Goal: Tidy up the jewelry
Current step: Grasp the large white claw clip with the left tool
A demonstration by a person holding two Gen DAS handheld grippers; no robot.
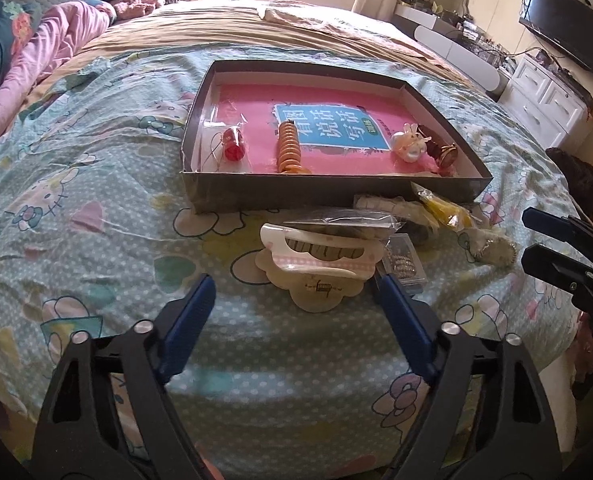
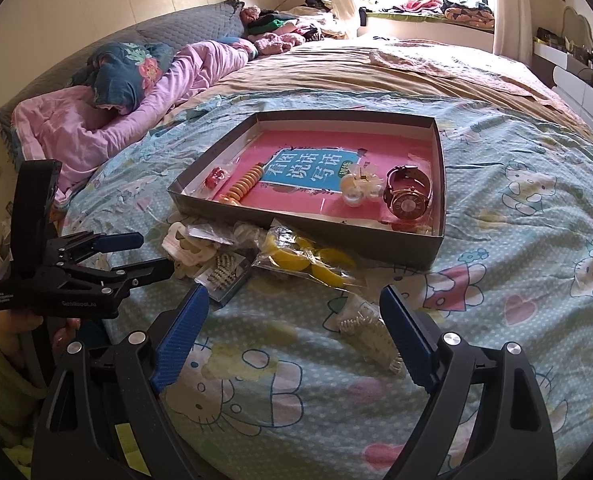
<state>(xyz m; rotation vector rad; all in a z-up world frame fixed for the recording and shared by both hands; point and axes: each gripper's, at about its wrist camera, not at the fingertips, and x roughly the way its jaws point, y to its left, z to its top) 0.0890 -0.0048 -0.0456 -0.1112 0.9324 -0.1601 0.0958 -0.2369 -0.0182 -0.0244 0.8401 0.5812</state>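
A shallow grey box (image 1: 256,194) (image 2: 440,184) lies on the bed, lined with a pink book. In it lie a red charm (image 1: 233,145), an orange bead bracelet (image 1: 289,147), a pearl hair clip (image 1: 409,145) and a rose-gold watch (image 2: 408,196). In front of the box lie a hair clip on a card (image 1: 320,258), a bagged beaded piece (image 2: 221,274), a yellow bagged item (image 2: 308,258) and a pearl comb (image 2: 370,334). My left gripper (image 1: 294,294) is open just before the carded clip. My right gripper (image 2: 294,306) is open, near the pearl comb.
The bed has a Hello Kitty sheet (image 1: 76,220). Pink quilt and pillows (image 2: 96,120) lie at the far left. White drawers and a TV (image 1: 564,28) stand at the right. The right gripper also shows at the right edge of the left wrist view (image 1: 568,248).
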